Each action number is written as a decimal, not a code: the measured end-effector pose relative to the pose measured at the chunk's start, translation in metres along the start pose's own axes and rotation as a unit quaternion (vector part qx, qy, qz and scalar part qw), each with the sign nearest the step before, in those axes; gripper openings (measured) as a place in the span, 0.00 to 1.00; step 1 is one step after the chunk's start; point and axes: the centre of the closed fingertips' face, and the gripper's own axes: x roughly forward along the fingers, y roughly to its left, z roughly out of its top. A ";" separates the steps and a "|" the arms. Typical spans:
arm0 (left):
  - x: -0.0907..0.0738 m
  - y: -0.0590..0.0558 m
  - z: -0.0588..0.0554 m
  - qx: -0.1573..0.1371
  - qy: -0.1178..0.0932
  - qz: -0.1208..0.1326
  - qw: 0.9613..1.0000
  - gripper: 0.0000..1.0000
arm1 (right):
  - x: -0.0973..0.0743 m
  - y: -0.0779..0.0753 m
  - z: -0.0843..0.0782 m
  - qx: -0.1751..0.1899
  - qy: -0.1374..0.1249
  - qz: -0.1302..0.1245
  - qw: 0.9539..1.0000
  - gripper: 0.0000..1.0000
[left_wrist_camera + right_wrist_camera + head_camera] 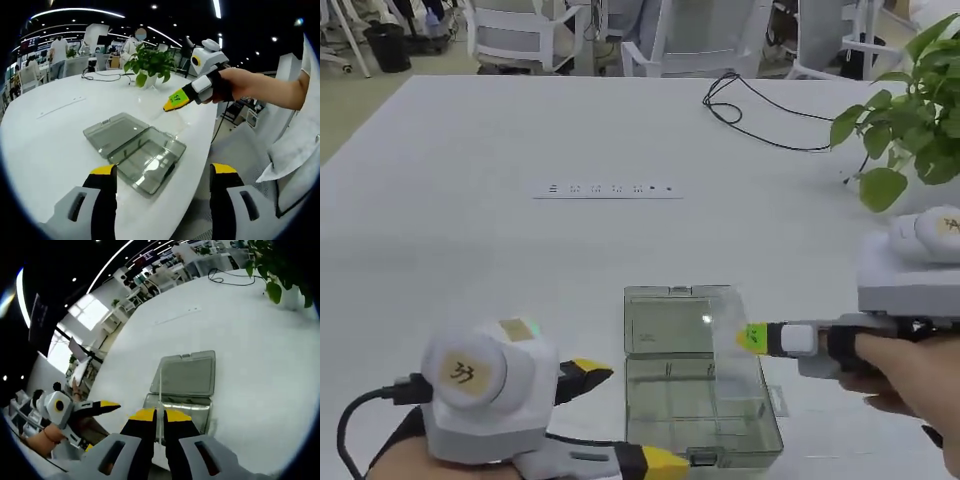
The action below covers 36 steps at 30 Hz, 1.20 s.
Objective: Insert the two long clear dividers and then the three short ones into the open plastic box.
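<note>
On the white table [470, 240] we identify a power strip [608, 189], a black cable [732, 112] beyond it, and a potted plant [915, 115] at right.

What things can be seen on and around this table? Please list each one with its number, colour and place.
plastic box: 1, clear grey, open with the lid laid flat, at the near edge of the table
clear divider: 1, transparent, held upright over the box
power strip: 1, white, mid-table beyond the box
cable: 1, black, far right part of the table
plant: 1, green, right side of the table
table: 1, white
chairs: several, white, behind the table
left tool: 1, grey with yellow tips, open, on the near left of the box
right tool: 1, grey with yellow tips, shut on the divider
hand: 1, gripping the right tool
</note>
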 end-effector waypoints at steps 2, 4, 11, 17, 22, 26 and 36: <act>0.000 0.000 -0.003 0.000 0.003 -0.005 1.000 0.78 | 0.001 -0.007 -0.004 -0.006 0.018 -0.021 1.000 0.07; 0.000 -0.001 -0.005 0.007 0.006 -0.009 1.000 0.80 | 0.004 -0.009 -0.009 0.007 0.038 -0.032 0.999 0.07; 0.002 -0.002 -0.017 0.034 0.027 -0.030 0.999 0.86 | 0.013 -0.012 -0.023 0.025 0.086 -0.065 0.994 0.07; 0.001 -0.002 -0.019 0.037 0.026 -0.046 0.998 0.86 | 0.018 -0.016 -0.032 0.048 0.109 -0.085 0.989 0.07; 0.000 0.000 -0.018 0.036 0.021 -0.055 0.998 0.86 | 0.019 -0.021 -0.035 0.055 0.114 -0.097 0.987 0.07; 0.000 0.000 -0.021 0.039 0.022 -0.061 0.997 0.86 | 0.023 -0.028 -0.038 0.068 0.121 -0.103 0.985 0.07; 0.000 0.000 -0.022 0.031 0.017 -0.063 0.997 0.84 | 0.032 -0.038 -0.044 0.071 0.131 -0.112 0.982 0.07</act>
